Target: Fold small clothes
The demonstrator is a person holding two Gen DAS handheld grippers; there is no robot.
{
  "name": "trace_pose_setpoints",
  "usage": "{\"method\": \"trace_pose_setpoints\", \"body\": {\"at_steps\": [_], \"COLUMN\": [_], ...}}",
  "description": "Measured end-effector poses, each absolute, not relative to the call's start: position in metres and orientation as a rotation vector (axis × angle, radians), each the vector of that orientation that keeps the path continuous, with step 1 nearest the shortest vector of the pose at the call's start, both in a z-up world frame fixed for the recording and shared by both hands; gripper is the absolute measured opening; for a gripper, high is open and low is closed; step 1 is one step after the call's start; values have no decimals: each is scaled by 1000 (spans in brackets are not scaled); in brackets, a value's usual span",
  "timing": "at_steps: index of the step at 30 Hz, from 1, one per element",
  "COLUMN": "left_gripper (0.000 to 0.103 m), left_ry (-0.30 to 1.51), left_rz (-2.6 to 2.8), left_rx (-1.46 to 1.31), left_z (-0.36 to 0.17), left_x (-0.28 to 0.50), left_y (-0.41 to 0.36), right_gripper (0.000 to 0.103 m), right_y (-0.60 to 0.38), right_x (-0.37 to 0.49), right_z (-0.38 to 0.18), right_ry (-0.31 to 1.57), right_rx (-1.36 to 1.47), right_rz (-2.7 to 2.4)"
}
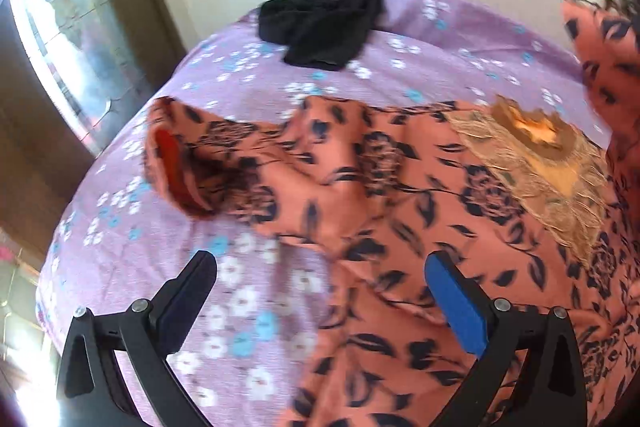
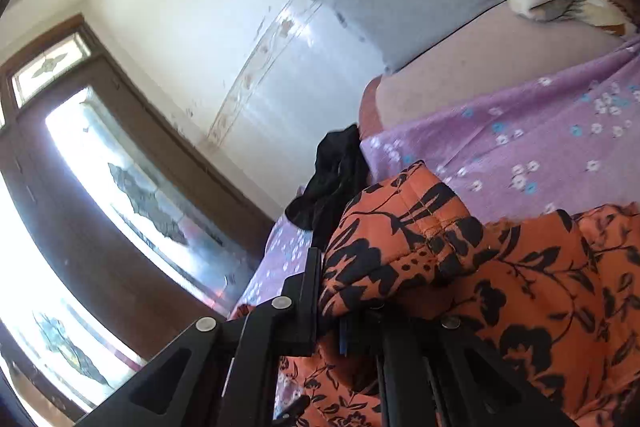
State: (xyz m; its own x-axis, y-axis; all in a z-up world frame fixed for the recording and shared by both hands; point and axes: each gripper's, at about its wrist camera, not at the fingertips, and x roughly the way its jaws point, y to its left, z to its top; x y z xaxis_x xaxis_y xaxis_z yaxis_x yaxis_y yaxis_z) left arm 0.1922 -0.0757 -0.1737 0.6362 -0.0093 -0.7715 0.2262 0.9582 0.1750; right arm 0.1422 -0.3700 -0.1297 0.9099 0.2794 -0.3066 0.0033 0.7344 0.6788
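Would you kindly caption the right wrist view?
Right gripper shut on orange black-flowered garment, lifting it above purple floral bedsheet.

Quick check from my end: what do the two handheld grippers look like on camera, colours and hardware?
Left gripper: black angular linkage frame, silver round bolts, blue pads lining the fingers. Right gripper: same black frame and silver bolts, a blue pad edge just visible. No cables or sleeves visible.

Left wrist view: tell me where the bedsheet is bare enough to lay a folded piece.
Bare purple floral bedsheet lies left of the orange floral garment, below its sleeve, and in a strip between the garment and the black garment. The right half is crowded by orange cloth.
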Motion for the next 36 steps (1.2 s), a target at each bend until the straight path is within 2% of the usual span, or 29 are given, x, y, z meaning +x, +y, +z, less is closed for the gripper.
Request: {"method": "trace_pose_setpoints", "body": {"at_steps": [4, 6, 9, 10, 11, 14, 19, 27, 31, 36], "left_gripper": [103, 103, 103, 103, 103, 103, 103, 103, 103, 103], "left_ry": [911, 941, 955, 953, 950, 956, 946, 904, 860, 779], "left_rz": [-41, -6, 20, 30, 39, 54, 45, 26, 4, -62], "left_rx": [210, 173, 139, 141, 144, 146, 186, 236, 204, 200], "left_z": [-175, -179, -180, -181, -181, -185, -186, -179, -172, -167], "left_x": [204, 212, 218, 218, 217, 221, 225, 233, 234, 227], "left_y": [-34, -17, -3, -2, 0, -3, -24, -55, -63, -86], "right_gripper": [13, 20, 46, 64, 69, 69, 69, 69, 69, 68], "right_y": [-314, -297, -280, -276, -274, -275, -301, -390, -437, -489], "right_x": [167, 178, 180, 180, 177, 166, 141, 87, 52, 40], "right_z": [-180, -208, -244, -249, -253, -249, -210, -174, -181, -220], "right_ry": [589, 719, 883, 906, 919, 924, 810, 708, 654, 641], "right_rx": [715, 674, 591, 581, 580, 591, 630, 745, 813, 1013], "right_rz": [130, 111, 110, 127, 144, 195, 295, 137, 2, -84]}}
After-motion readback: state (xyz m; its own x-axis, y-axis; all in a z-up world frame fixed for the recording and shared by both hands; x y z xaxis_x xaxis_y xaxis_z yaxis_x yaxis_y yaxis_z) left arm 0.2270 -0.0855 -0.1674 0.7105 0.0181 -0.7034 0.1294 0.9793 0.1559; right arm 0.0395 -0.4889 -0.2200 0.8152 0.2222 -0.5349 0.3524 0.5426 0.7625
